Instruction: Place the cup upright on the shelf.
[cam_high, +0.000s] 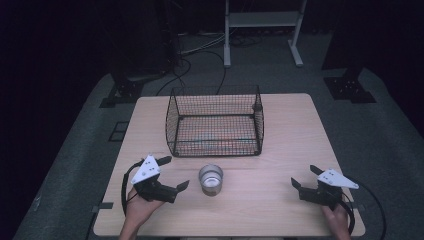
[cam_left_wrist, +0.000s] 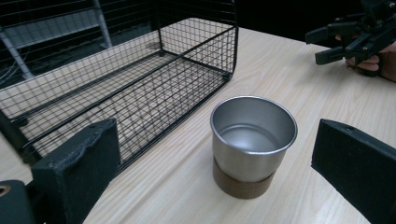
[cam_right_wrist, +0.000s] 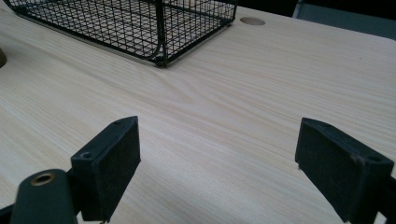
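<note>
Currently your left gripper (cam_high: 175, 174) hovers wide open and empty, aimed at the small steel cup with a brown base band (cam_high: 211, 179), which stands upright on the pale wooden table (cam_high: 290, 130) just before the black wire basket (cam_high: 216, 121), apparently empty. Your right gripper (cam_high: 305, 177) is likewise wide open, holding nothing.

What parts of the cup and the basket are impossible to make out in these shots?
- Metal cup: its far outer side, hidden by its own body in the left gripper view.
- Same cup, right gripper view: cut off by the left edge.
- Wire basket: mostly cut off by the top edge there.
</note>
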